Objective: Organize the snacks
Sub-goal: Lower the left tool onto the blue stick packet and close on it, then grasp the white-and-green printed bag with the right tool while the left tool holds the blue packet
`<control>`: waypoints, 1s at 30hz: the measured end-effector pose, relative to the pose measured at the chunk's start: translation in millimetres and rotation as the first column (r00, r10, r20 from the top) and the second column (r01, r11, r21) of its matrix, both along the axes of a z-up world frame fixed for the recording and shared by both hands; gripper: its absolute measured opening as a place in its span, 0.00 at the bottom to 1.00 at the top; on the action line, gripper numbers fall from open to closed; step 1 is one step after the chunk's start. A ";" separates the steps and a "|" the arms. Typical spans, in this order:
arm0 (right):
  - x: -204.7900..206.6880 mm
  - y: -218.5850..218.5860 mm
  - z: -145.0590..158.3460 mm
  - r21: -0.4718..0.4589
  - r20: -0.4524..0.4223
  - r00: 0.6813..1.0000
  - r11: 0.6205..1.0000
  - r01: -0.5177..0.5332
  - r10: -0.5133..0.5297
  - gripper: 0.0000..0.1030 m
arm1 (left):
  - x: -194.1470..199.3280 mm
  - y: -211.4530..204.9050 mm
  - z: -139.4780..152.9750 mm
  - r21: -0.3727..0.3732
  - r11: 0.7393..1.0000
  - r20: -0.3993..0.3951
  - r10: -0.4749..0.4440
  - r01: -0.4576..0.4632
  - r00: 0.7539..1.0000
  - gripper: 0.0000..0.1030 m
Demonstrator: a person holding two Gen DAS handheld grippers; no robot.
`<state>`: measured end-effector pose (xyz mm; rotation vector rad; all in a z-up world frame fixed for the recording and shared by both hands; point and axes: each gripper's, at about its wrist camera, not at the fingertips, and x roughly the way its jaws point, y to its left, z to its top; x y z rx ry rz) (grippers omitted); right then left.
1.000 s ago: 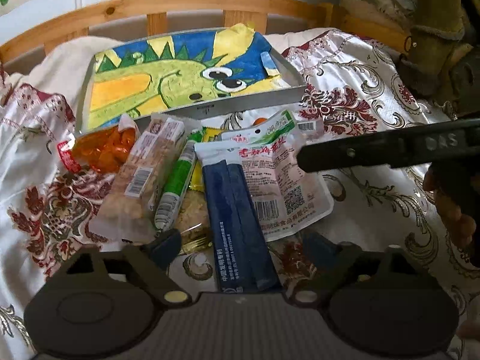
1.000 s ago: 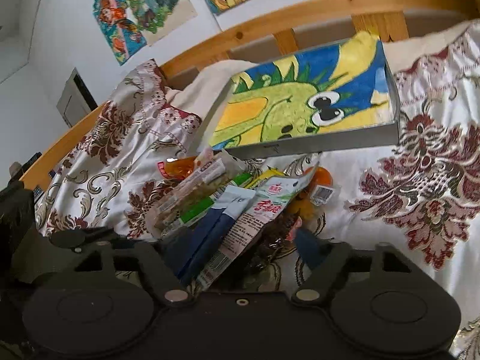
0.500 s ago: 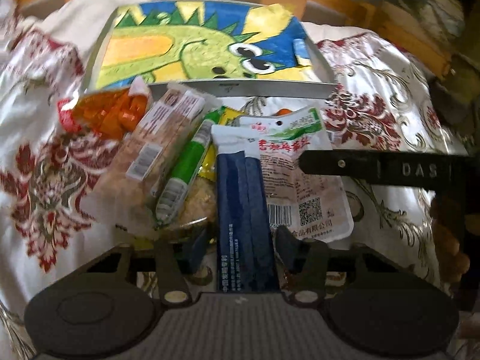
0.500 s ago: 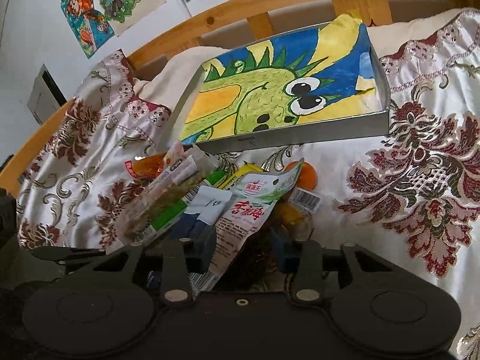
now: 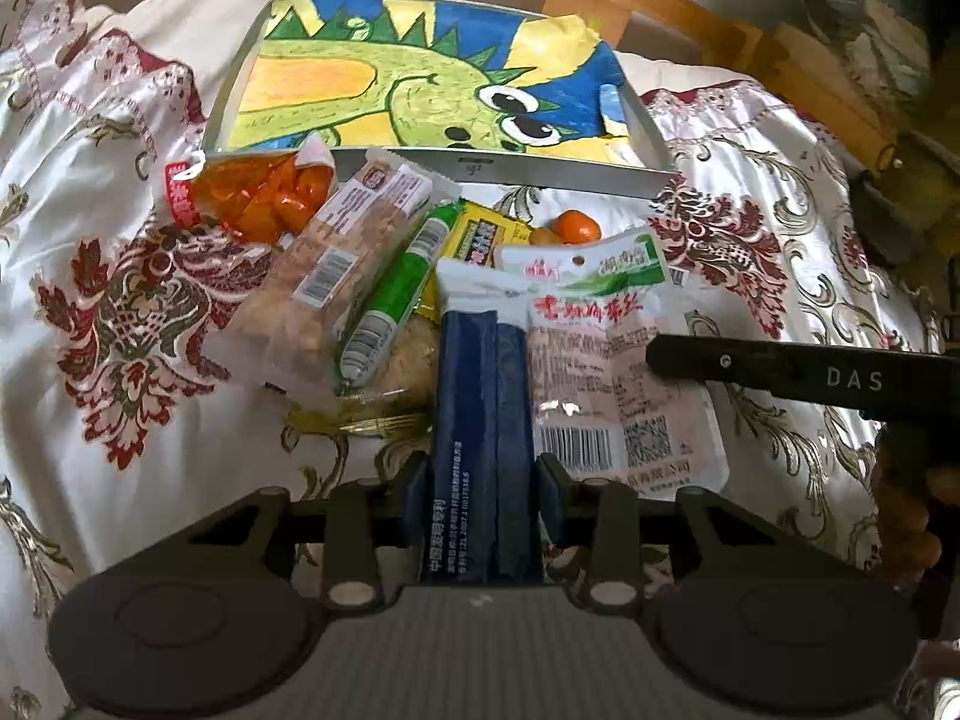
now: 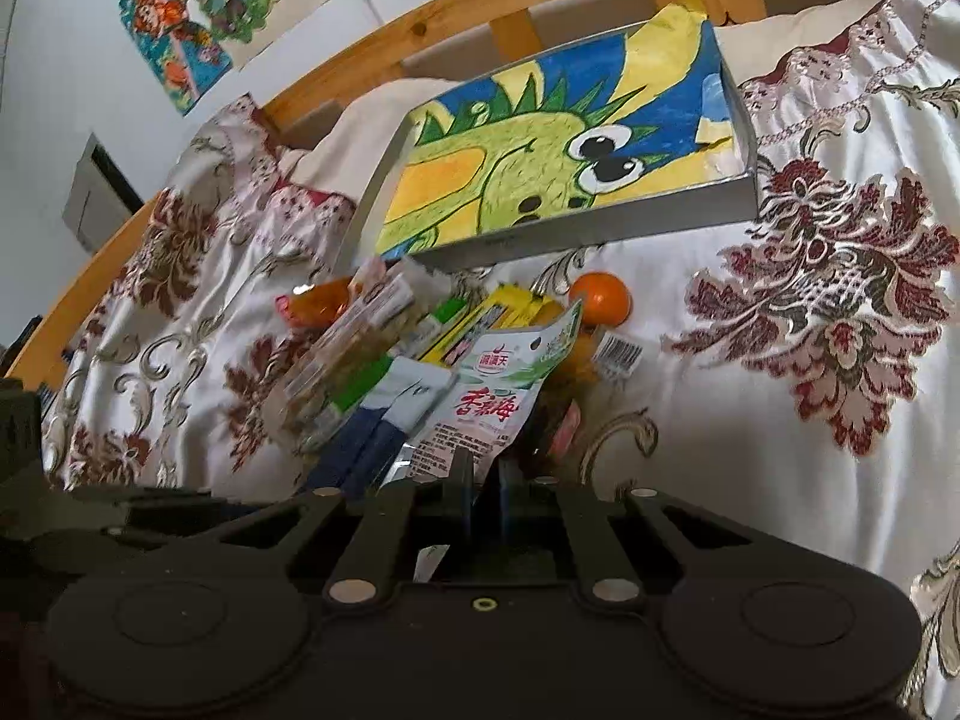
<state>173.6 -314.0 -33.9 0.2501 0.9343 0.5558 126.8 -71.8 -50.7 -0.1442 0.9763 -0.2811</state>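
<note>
A pile of snack packets lies on the floral bedspread in front of a shallow grey tray [image 5: 498, 171] lined with a dinosaur drawing. My left gripper [image 5: 480, 501] is shut on the near end of a dark blue packet [image 5: 480, 420]. My right gripper [image 6: 483, 489] is shut on the lower edge of a white and green packet with red writing [image 6: 492, 402], which also shows in the left wrist view [image 5: 606, 360]. Beside them lie a green tube [image 5: 396, 294], a long biscuit pack [image 5: 336, 276], an orange bag [image 5: 258, 192] and a yellow pack [image 5: 480, 237].
An orange fruit [image 6: 600, 299] sits just before the tray [image 6: 588, 234]. A wooden bed rail [image 6: 480, 18] runs behind, with drawings on the wall [image 6: 222, 6]. The right tool's black bar [image 5: 798, 372] crosses the left view's right side. Bedspread [image 6: 810, 420] spreads to the right.
Both grippers have moved in on the pile and closed: the left around the dark blue packet, the right on the white and green packet.
</note>
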 end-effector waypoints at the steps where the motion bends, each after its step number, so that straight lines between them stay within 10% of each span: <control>1: 0.2 1.0 -0.1 -0.004 -0.007 1.000 1.000 -0.009 0.009 0.13 | 1.0 -0.4 -0.4 0.006 1.000 0.004 0.001 -0.001 1.000 0.44; 9: 4.3 11.3 -5.3 0.014 -0.030 0.999 0.999 -0.033 0.033 0.38 | 15.8 -7.1 -9.0 0.086 0.995 0.037 -0.043 0.039 0.998 0.56; 30: 11.1 12.5 -11.6 0.117 -0.201 0.976 0.991 -0.060 0.082 0.43 | -10.8 5.8 -6.8 0.072 0.997 0.025 -0.026 0.024 0.999 0.37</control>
